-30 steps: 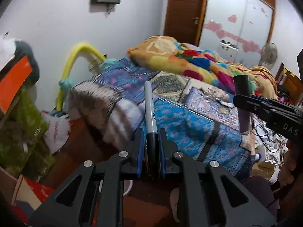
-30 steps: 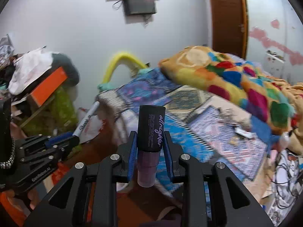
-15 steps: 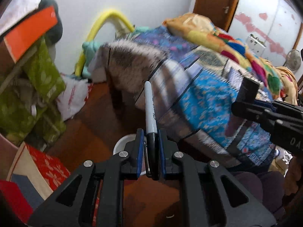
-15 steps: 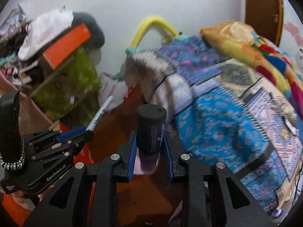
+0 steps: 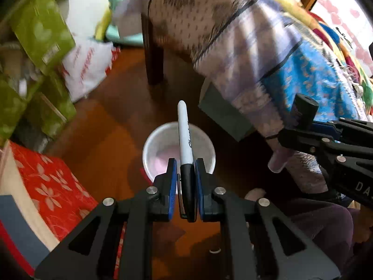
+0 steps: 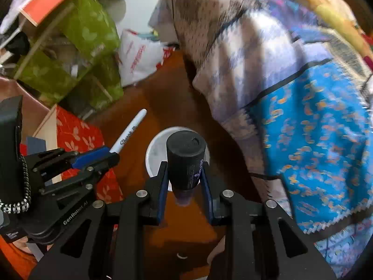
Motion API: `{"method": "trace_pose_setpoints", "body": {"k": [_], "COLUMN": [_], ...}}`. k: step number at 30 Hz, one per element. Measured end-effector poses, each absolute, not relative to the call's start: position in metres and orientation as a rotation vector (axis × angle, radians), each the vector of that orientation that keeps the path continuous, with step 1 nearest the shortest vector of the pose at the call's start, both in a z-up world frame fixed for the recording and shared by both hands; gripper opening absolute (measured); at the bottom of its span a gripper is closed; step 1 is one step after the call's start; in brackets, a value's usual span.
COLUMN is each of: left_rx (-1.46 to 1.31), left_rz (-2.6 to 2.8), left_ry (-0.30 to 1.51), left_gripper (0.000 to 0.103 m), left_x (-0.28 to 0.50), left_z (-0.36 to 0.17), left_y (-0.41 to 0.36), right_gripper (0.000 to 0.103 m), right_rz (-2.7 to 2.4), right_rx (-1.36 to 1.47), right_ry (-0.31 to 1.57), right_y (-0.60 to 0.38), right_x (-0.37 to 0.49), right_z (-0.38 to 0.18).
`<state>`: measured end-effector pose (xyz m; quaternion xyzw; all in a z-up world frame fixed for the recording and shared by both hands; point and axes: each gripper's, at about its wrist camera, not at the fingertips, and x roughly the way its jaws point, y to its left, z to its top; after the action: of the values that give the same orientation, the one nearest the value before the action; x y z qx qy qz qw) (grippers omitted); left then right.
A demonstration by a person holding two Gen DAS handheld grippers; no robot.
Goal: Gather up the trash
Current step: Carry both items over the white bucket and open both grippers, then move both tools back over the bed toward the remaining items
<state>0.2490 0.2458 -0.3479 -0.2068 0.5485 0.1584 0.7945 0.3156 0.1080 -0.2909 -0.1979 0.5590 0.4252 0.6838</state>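
My left gripper (image 5: 184, 170) is shut on a white marker with a black cap (image 5: 183, 135), which points forward over a white round bin (image 5: 158, 144) on the wooden floor. My right gripper (image 6: 184, 172) is shut on a black-capped purple cosmetic tube (image 6: 186, 161), held just above the same white bin (image 6: 155, 154). The left gripper (image 6: 102, 157) with its marker (image 6: 129, 131) shows at the left of the right wrist view. At the right edge of the left wrist view sits the right gripper (image 5: 300, 130) with the tube (image 5: 278, 161). Both point steeply down.
A bed draped in a patterned blue and grey cover (image 5: 244, 46) overhangs the floor on the right, its dark leg (image 5: 152, 53) beyond the bin. Green bags (image 5: 37, 46), a white plastic bag (image 5: 86, 65) and a red floral box (image 5: 46, 186) crowd the left. A person's leg (image 5: 321, 221) is lower right.
Both grippers have dropped and tipped downward from facing the bed to facing the floor. The white bin has come into view under them. Marker and tube stay gripped.
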Motion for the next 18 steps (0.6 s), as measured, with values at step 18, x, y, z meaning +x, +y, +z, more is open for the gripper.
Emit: {"method": "trace_pose_setpoints", "body": {"k": [18], "left_rx": [-0.481], "left_rz": [0.430], "left_ry": [1.225], "left_gripper": [0.036], "left_x": [0.272], "left_z": [-0.369], "left_y": [0.271], "right_gripper": [0.050], "right_rz": [0.995], "right_rx": [-0.406], "right_ry": [1.330], "right_y": [0.131], "right_x": [0.345], "right_z": [-0.310]}}
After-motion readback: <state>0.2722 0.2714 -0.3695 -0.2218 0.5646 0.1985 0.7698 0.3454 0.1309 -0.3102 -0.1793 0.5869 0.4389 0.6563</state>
